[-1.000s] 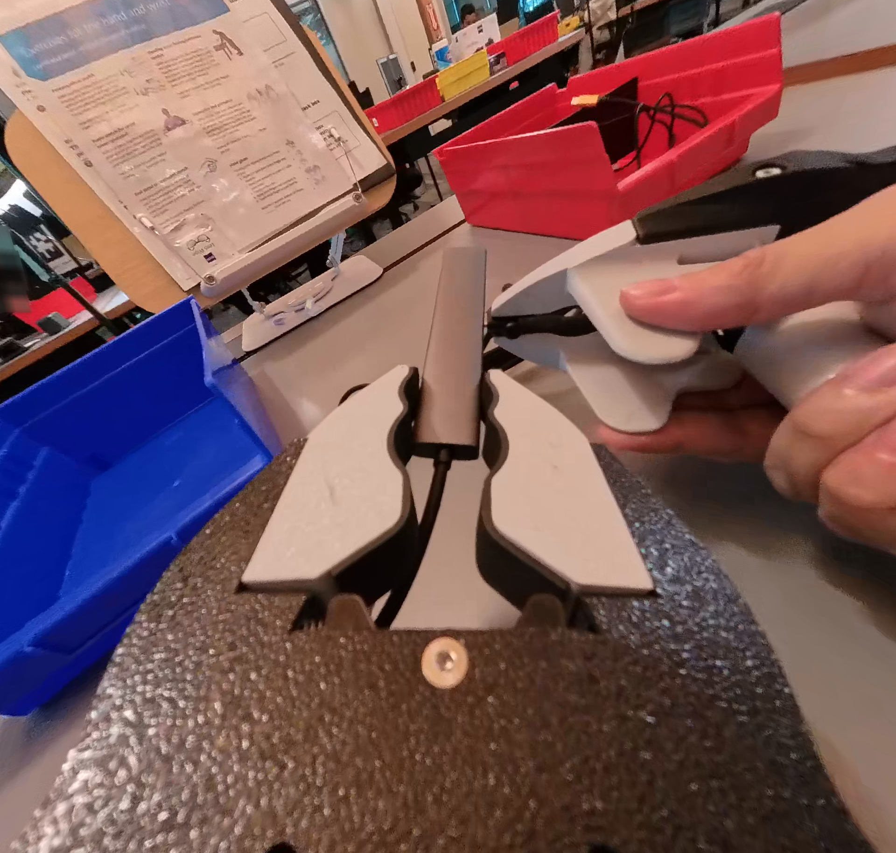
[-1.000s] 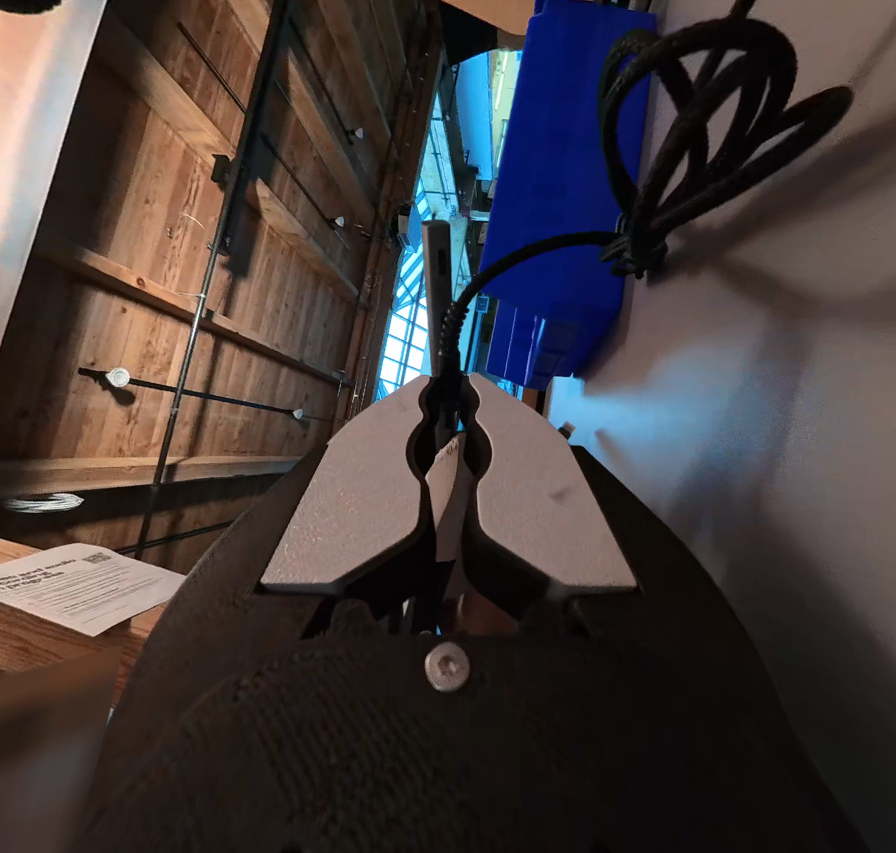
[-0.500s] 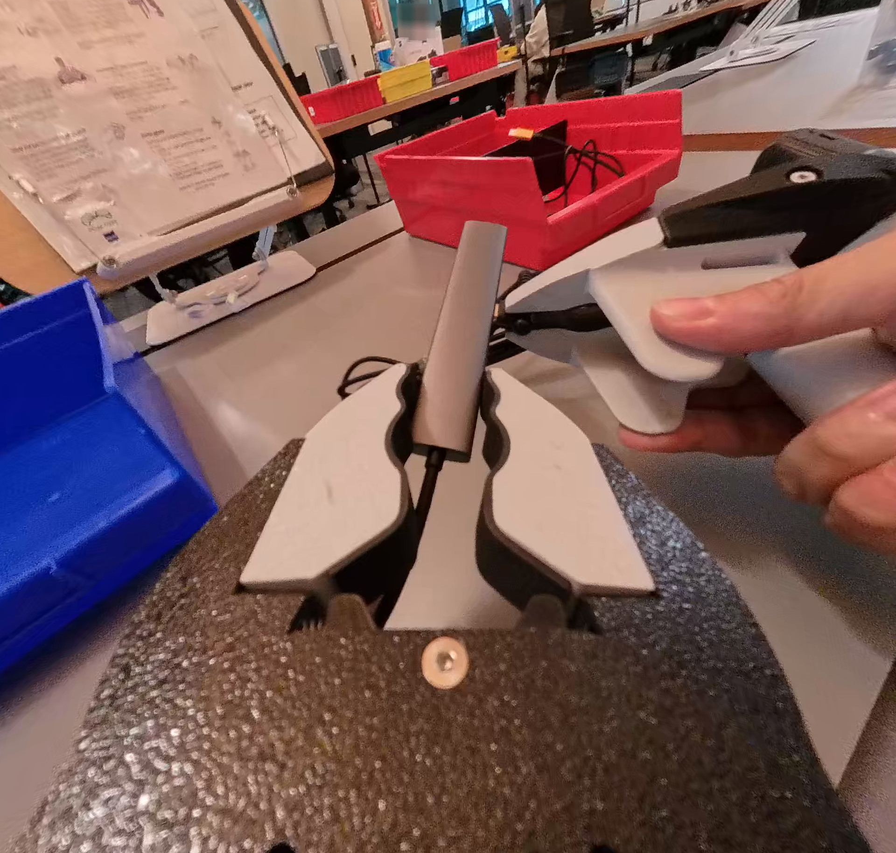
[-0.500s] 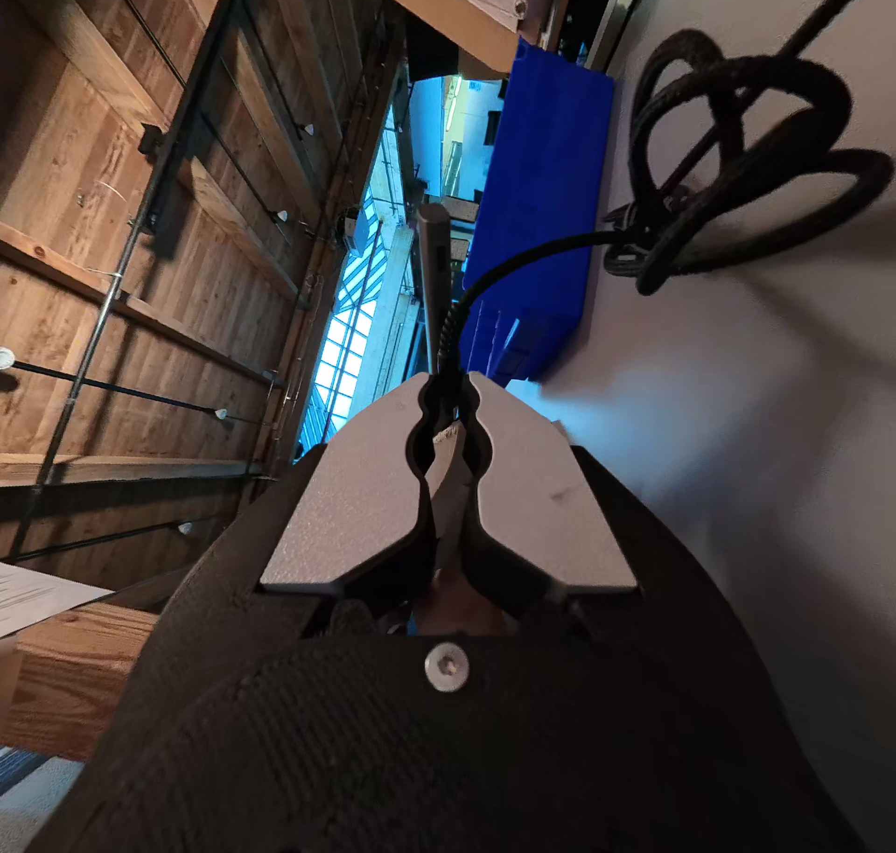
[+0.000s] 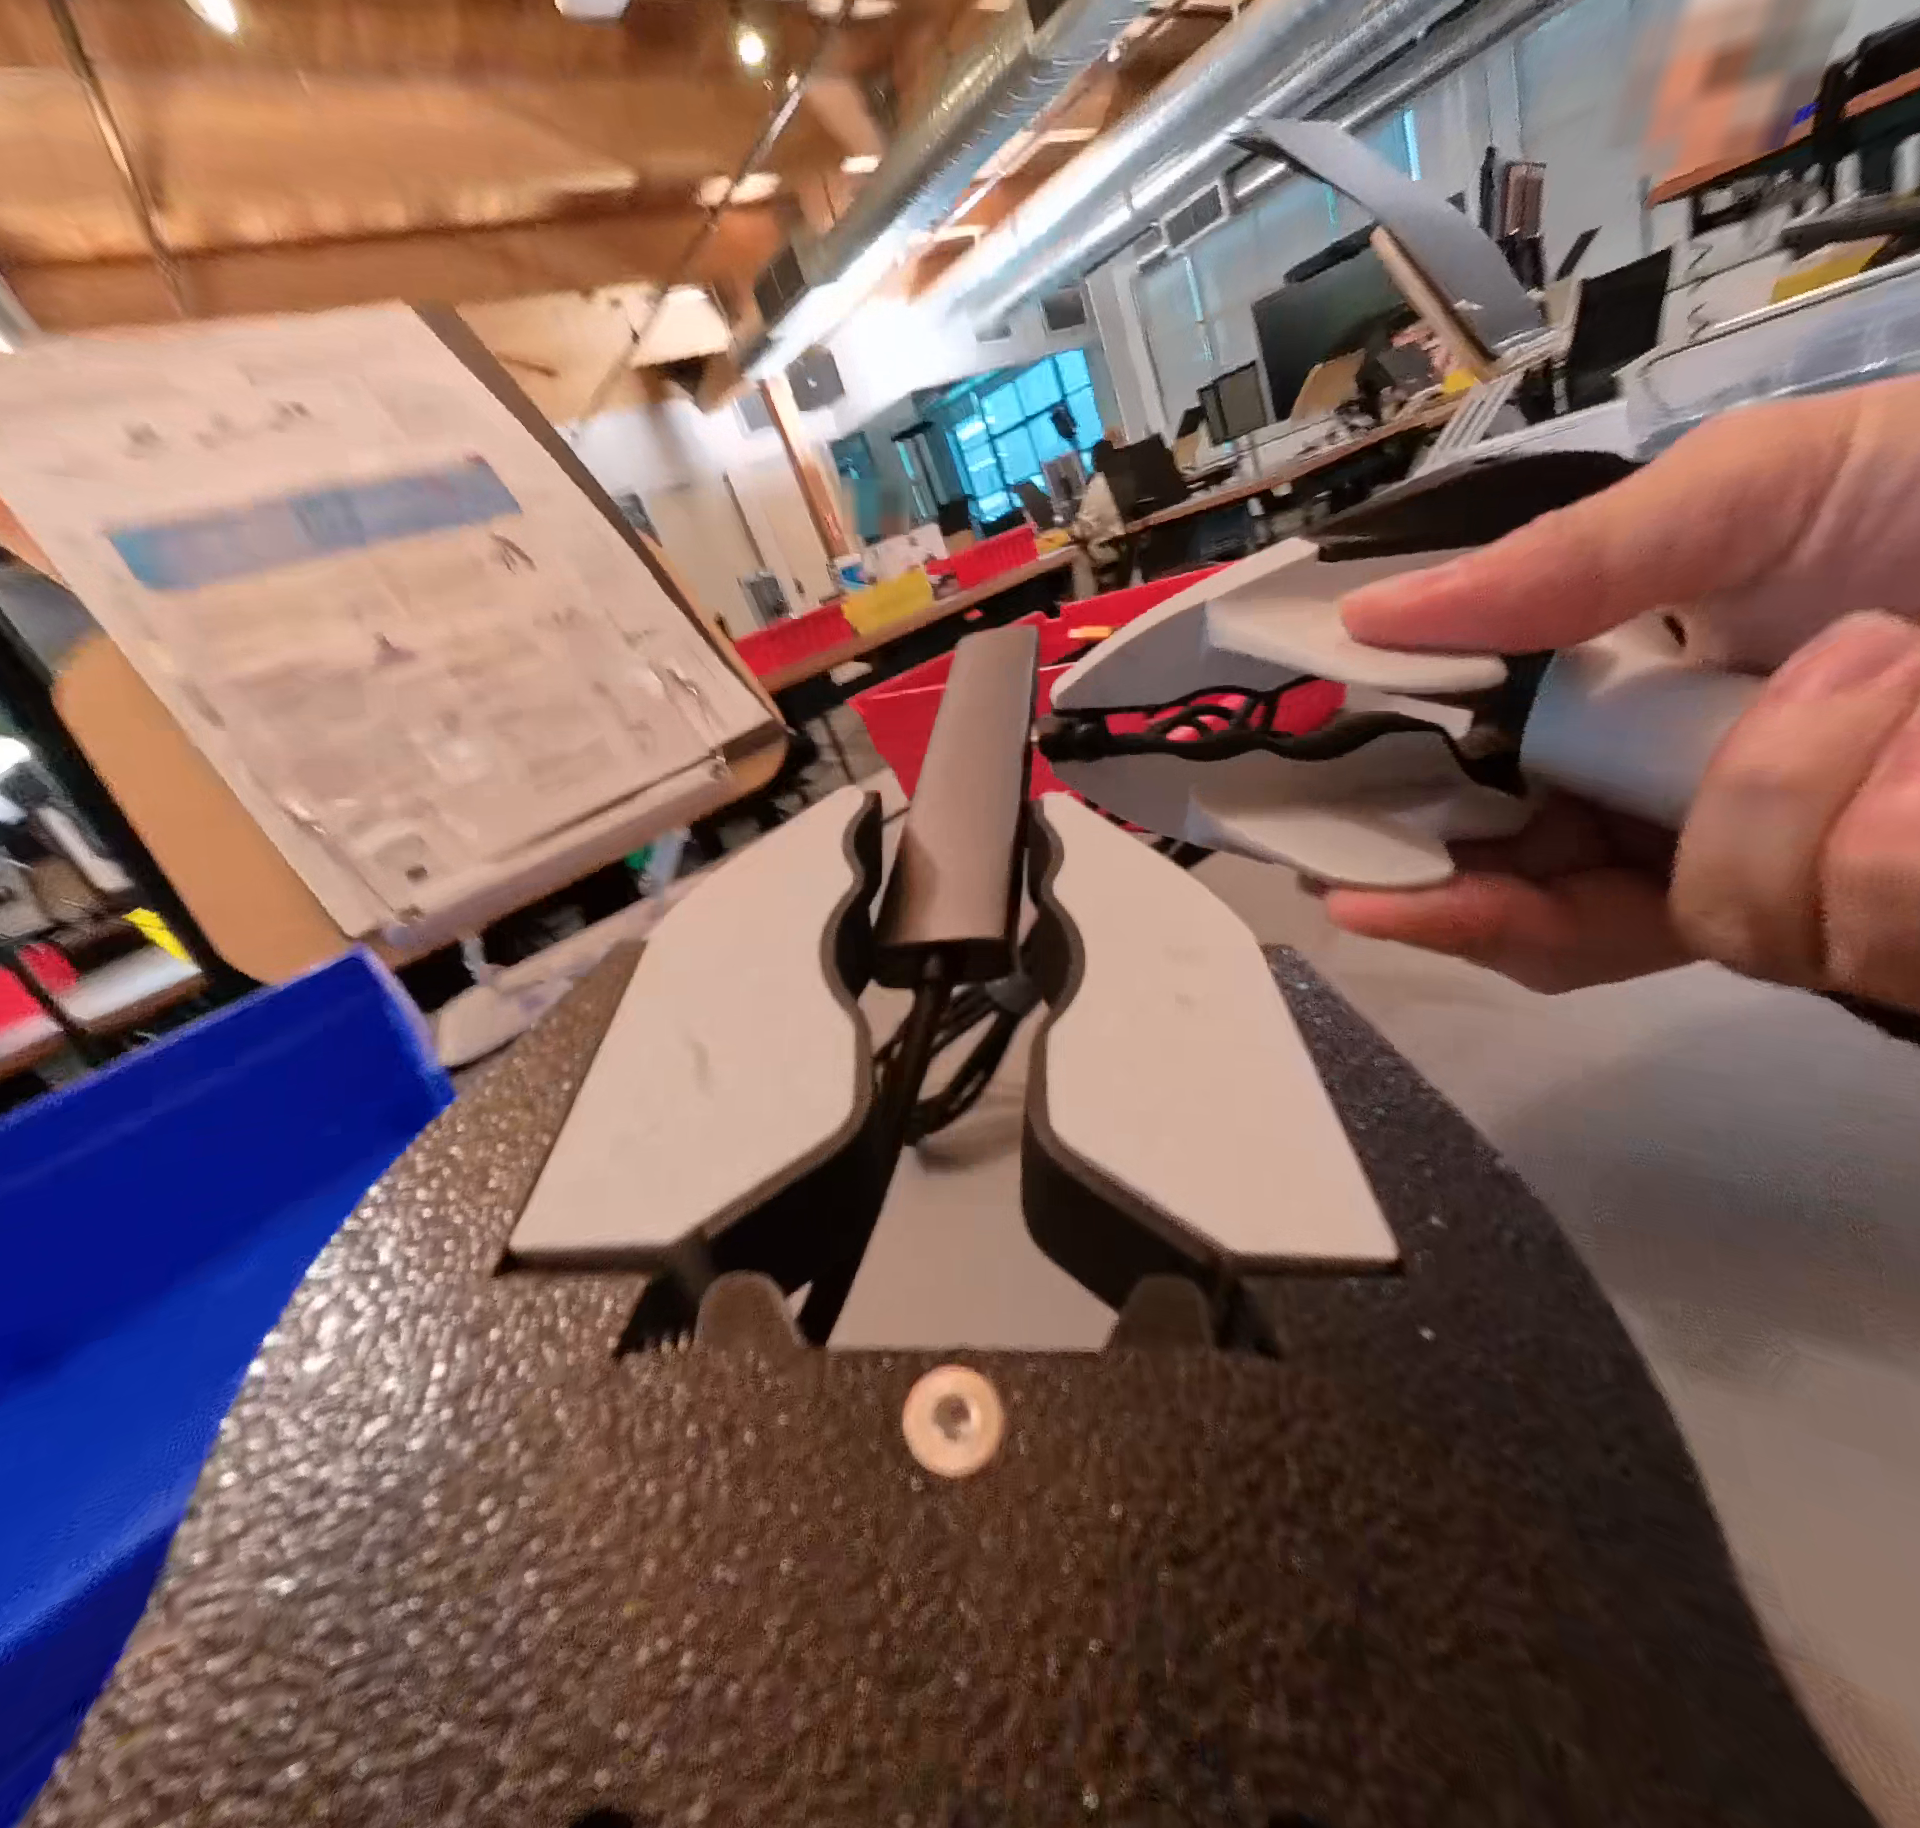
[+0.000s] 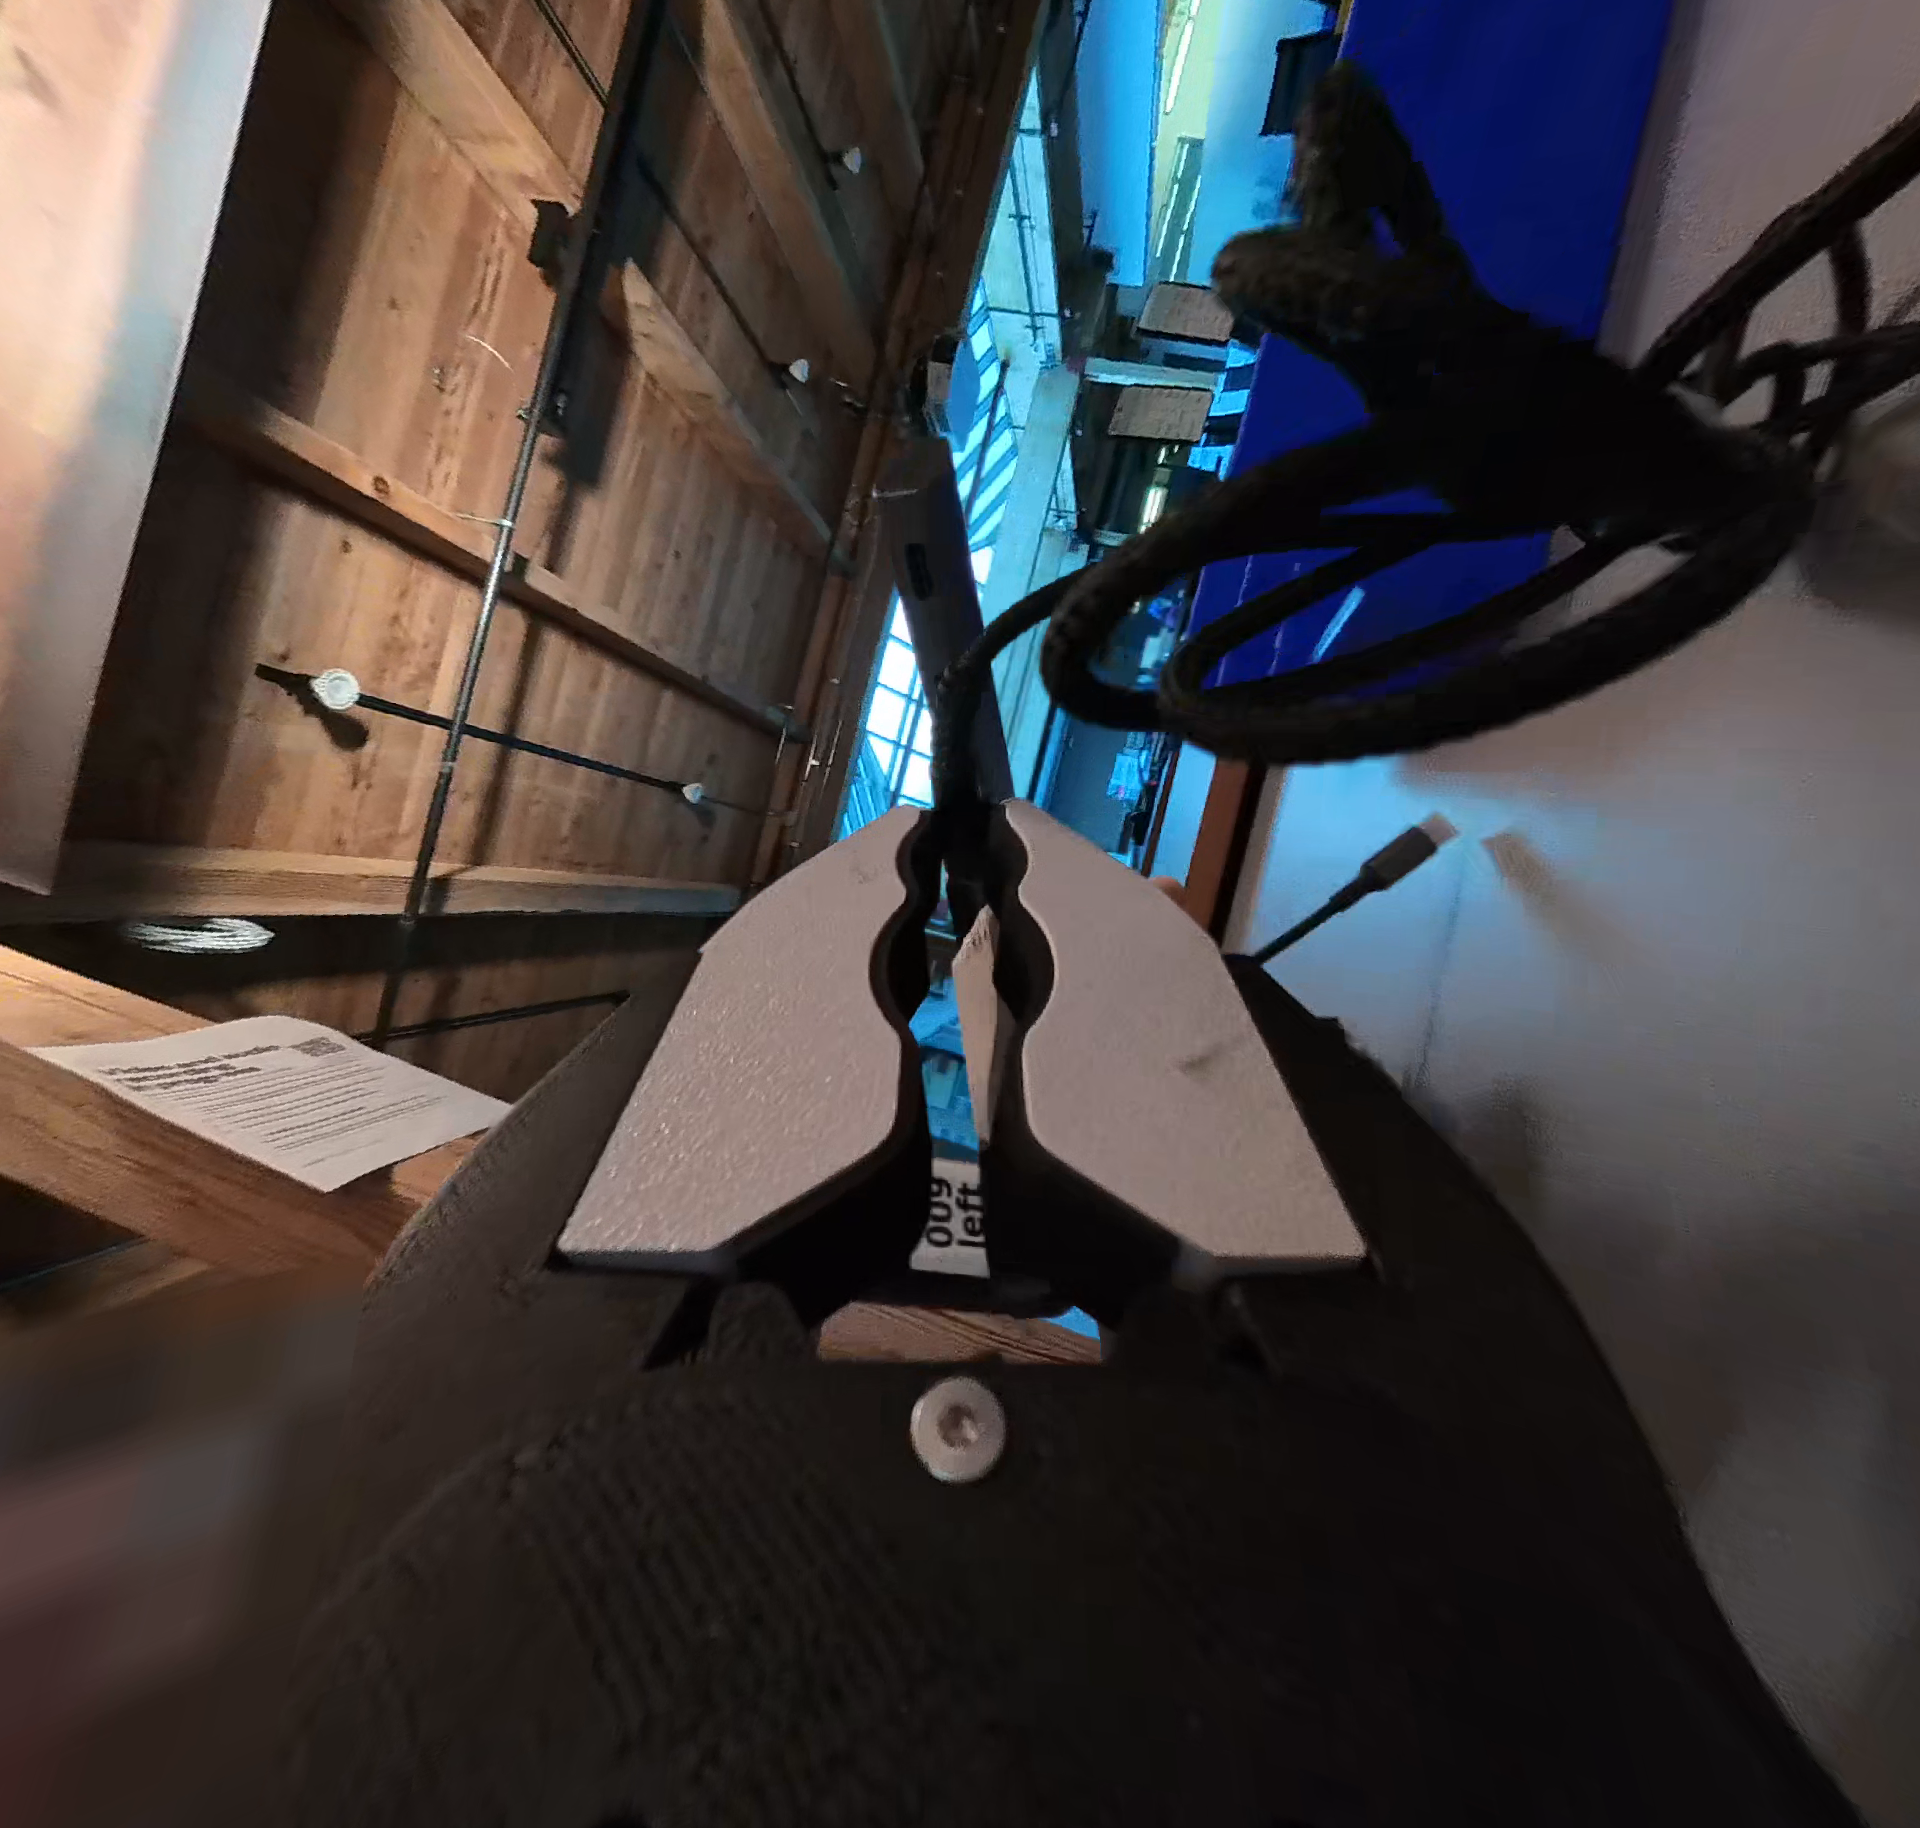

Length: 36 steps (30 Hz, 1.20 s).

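Your left tool [image 5: 951,848] pinching a grey adapter bar [image 5: 966,791], your right tool [image 6: 961,843] pinching its black cable [image 6: 1351,635], blue bin [image 5: 156,1259] near left.

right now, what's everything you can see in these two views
grey hub: 1, dark grey, upright in left tongs
black cable: 1, coiled, plug end in right tongs beside the hub
loose plug: 1, black, lying on table
blue bin: 1, left on table
red bin: 1, behind hub
poster board: 1, white, on stand
table: 1, grey
left tongs: shut on hub
right tongs: shut on cable
hand: 1, holding right tongs
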### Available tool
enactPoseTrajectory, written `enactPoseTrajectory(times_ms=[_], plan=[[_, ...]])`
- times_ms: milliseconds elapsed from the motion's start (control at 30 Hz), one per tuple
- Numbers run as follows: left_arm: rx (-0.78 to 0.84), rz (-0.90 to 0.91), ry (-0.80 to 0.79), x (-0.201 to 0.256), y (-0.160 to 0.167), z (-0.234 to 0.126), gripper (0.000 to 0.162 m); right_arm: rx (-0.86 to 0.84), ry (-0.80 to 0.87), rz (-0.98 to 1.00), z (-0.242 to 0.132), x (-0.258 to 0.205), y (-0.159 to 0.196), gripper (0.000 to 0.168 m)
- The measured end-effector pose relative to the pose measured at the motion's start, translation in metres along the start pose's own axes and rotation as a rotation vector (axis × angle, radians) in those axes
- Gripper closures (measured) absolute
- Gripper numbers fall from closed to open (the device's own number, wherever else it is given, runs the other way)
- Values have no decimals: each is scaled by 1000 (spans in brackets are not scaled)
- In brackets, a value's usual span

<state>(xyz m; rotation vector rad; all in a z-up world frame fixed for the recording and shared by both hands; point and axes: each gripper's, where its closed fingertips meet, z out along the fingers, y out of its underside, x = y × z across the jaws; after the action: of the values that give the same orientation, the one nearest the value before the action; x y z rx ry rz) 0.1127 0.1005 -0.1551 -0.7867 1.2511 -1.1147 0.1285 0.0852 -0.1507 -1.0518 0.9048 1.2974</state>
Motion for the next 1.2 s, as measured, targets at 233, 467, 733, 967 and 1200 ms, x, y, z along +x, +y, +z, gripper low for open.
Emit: enactPoseTrajectory(times_ms=[233,467,733,967,1200], plan=[[-54,-57,61,3,10,3,117,-50,-44,31,-2,0,7,159],[7,-220,116,4,-2,2,136,-66,-62,34,4,4,7,160],[-128,-137,-27,-3,13,5,138,-17,-46,54,9,19,-2,160],[-159,-40,-150,-1,11,7,137,58,-21,14,9,21,-16,160],[-176,-44,-179,-5,14,6,138,30,0,18,12,24,-11,159]])
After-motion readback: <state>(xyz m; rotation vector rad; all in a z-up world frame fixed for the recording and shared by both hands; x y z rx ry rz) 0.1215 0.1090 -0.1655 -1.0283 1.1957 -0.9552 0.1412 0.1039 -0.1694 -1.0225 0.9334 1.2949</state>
